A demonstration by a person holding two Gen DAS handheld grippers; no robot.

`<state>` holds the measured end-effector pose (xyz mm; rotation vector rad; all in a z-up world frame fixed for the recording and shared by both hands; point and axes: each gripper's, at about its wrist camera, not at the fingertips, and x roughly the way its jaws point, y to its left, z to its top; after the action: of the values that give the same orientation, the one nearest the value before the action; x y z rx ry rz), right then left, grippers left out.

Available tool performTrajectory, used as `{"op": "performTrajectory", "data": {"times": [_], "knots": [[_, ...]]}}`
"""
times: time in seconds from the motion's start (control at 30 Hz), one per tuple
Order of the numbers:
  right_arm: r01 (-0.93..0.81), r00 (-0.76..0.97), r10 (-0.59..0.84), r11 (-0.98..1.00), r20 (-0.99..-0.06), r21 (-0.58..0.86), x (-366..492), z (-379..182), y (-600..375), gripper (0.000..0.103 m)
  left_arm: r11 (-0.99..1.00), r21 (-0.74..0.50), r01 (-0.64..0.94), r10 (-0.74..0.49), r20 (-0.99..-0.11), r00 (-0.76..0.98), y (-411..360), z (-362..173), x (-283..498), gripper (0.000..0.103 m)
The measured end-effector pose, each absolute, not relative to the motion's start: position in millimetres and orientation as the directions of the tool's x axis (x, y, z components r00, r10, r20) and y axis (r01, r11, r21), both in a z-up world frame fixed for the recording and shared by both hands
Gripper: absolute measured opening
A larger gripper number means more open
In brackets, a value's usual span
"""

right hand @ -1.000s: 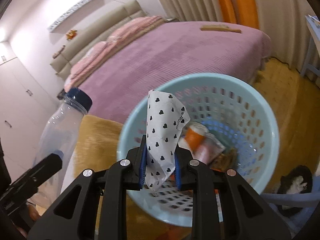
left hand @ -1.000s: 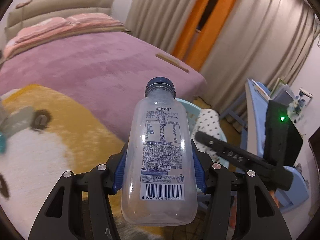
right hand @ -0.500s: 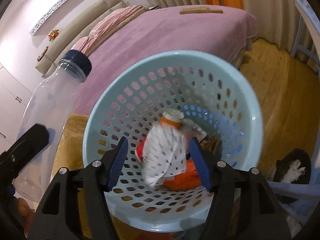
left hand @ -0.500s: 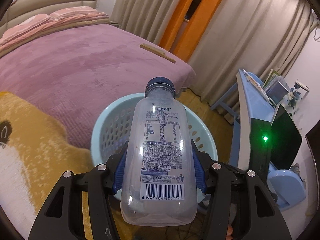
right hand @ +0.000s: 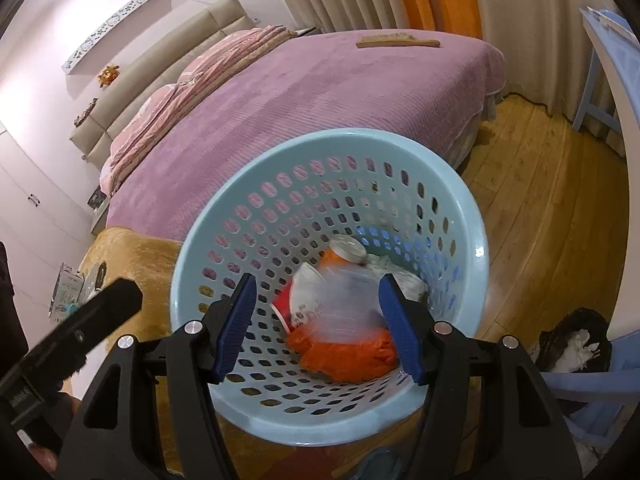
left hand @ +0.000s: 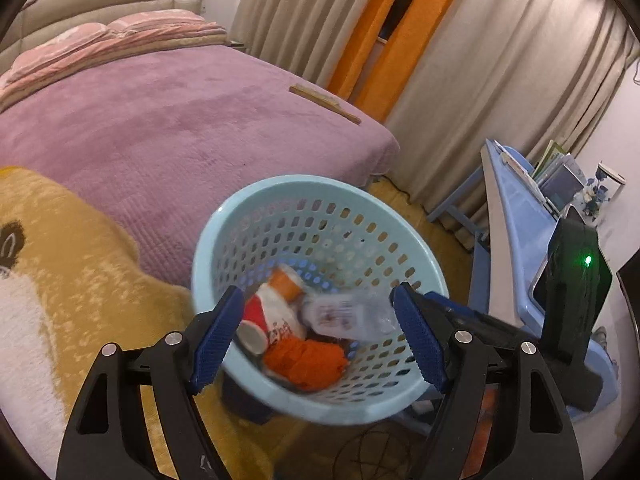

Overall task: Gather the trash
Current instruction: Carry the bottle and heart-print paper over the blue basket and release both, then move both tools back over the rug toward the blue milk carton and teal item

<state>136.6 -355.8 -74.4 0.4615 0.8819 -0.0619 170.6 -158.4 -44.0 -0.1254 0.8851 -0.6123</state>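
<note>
1. Plastic bottle (left hand: 348, 314), clamped upright in the left gripper (left hand: 320, 340) a second ago, now lies blurred on its side inside the pale blue perforated basket (left hand: 436, 276).
2. Left jaws have just been opening; they stand apart with nothing between the pads.
3. Right gripper (right hand: 318, 326) held a heart-print wrapper a second ago; its jaws have just been opening too and are empty and apart.
4. Basket also holds an orange crumpled bag (right hand: 348, 354), a red-and-white cup (left hand: 264, 316) and an orange-banded container (right hand: 344, 252).
5. Right view alone shows a wooden brush (right hand: 398, 42) on the purple bed (right hand: 300, 96) and a black bin (right hand: 576, 340) on the floor.
6. Left view alone shows a blue desk (left hand: 516, 220).
</note>
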Motion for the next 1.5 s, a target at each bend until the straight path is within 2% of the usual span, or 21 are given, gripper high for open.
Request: {"op": "performTrajectory", "data": {"times": [0.63,1.13,1.37,1.5], "knots": [[0.006,0.666,0.258,0.937,-0.7,0.35,139.4,-33.3,-244.3,0.06,0.873,-0.322,0.366,-0.487,-0.621,0.614,-38.7,-4.0,123.0,0.076],[-0.351,0.64,0.407,0.909,-0.652,0.224,147.6,2.1,-63.1,0.06,0.95,-0.29,0.119,-0.276,-0.592,0.757,116.2,15.9,103.8,0.076],[-0.456,0.586,0.432,0.875,-0.685,0.163,171.8,-16.9,10.1,0.06,0.966,-0.252,-0.054,-0.12,-0.626,0.77,190.0,8.2,116.1,0.076],[-0.491,0.563,0.423,0.862,-0.71,0.124,190.4,-33.6,41.1,0.06,0.963,-0.252,-0.094,-0.1,-0.658,0.746,216.3,-5.0,131.0,0.076]]}}
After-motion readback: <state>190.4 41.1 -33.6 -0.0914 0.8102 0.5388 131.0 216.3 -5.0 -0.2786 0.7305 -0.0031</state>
